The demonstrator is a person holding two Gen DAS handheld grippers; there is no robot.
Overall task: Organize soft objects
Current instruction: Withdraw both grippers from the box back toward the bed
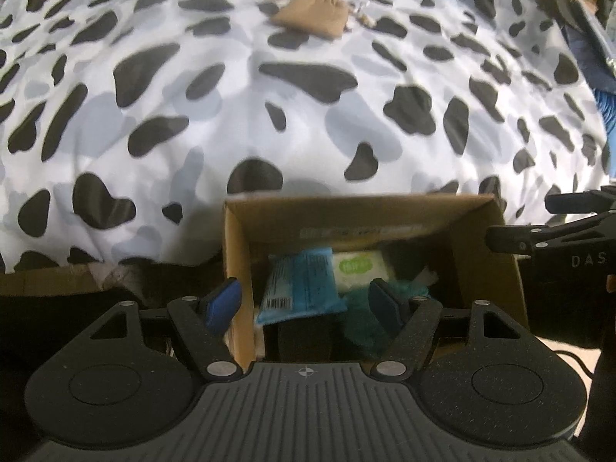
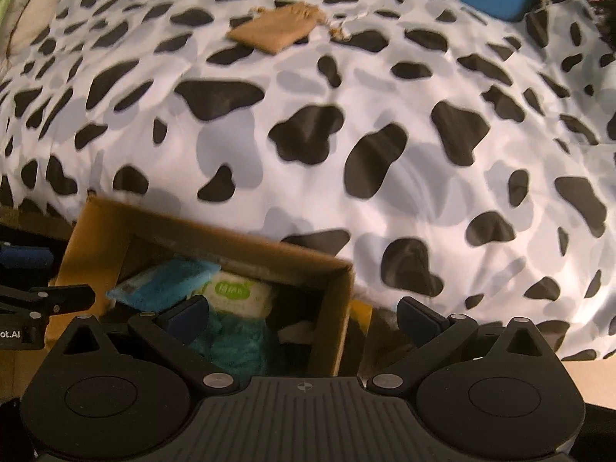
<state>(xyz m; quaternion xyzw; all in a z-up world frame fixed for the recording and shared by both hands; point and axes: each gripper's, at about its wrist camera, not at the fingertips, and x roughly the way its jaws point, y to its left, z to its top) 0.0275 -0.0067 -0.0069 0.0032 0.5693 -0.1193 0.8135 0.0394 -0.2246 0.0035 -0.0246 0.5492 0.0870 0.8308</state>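
Left wrist view: we see an open cardboard box [image 1: 481, 254] standing against the near edge of a bed covered by a cow-print blanket [image 1: 269, 115]. Inside the box lie a light blue packet [image 1: 300, 285] with a barcode, a white pack of wipes [image 1: 360, 269] with a green label just beside it, and a teal fuzzy cloth [image 1: 358, 323] in front of them. Something dark and something white sit at the box's right side, too blurred to name. Our left tool [image 1: 306, 304] hovers over the box with its blue pads apart, holding nothing.

From the right wrist view, our right tool [image 2: 304, 315] also has its pads spread apart and empty, above the box's right wall.

Well away from the box, near the far edge of the bed, lies a flat tan drawstring pouch [image 2: 275, 29]. Its gathered mouth and pale cord [image 2: 340, 27] point right, and its long axis runs roughly left to right, slightly tilted.
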